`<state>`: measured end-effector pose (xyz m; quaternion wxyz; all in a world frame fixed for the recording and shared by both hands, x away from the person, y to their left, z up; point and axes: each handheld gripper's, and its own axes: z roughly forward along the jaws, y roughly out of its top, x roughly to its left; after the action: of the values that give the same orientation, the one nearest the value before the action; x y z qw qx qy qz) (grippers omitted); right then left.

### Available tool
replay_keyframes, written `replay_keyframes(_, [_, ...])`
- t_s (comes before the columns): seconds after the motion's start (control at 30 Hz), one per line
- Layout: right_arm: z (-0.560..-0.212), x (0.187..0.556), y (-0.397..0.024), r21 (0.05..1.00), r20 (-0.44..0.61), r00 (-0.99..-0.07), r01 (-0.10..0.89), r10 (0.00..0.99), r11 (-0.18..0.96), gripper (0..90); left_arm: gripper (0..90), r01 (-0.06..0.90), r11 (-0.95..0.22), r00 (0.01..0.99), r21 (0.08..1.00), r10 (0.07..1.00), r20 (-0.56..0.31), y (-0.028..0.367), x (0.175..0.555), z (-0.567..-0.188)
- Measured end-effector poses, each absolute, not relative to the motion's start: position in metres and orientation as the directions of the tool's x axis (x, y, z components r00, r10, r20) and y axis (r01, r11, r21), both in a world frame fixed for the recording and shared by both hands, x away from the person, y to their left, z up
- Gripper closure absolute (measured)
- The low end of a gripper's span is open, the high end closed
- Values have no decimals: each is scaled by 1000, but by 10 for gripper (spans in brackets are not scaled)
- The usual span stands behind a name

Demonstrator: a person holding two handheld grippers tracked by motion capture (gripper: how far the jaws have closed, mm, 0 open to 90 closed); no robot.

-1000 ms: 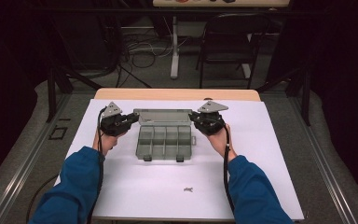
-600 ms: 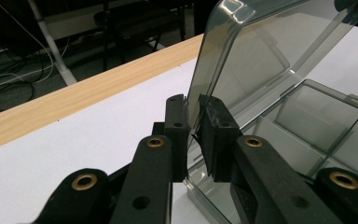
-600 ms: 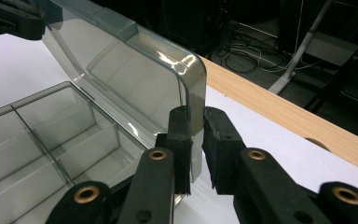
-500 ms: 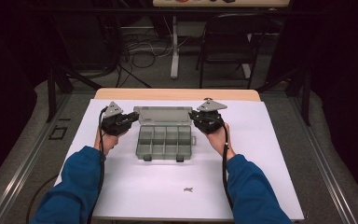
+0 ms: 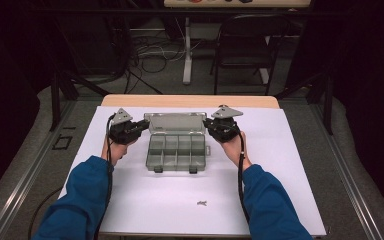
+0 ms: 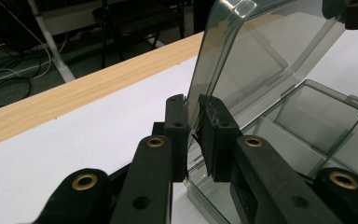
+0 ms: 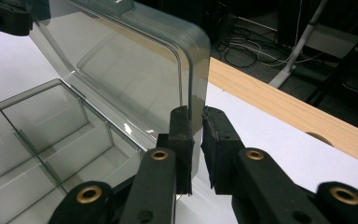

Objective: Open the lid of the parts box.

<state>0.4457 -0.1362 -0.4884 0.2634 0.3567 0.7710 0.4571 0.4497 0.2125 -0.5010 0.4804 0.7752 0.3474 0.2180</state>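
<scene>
High view, left tool and right tool each clamped on raised lid side edges

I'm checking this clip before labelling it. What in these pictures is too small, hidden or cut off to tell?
- Small grey object on the white sheet, high view: too small to identify.
- Organizer box front latches, left gripper view: cut off by the frame edge.
- Lid top edge, right gripper view: cut off at the top.

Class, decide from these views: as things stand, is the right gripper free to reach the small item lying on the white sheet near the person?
Probably not yet: the right gripper is clamped on the box lid. Once released, the way to the small item looks free.
</scene>
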Motion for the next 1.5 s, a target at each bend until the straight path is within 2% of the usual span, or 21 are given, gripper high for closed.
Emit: replay_keyframes(1.5, [-502, 466, -131, 873, -84, -574, 351, 814, 338, 820, 825, 385, -303, 599, 872, 801, 14, 201, 470, -519])
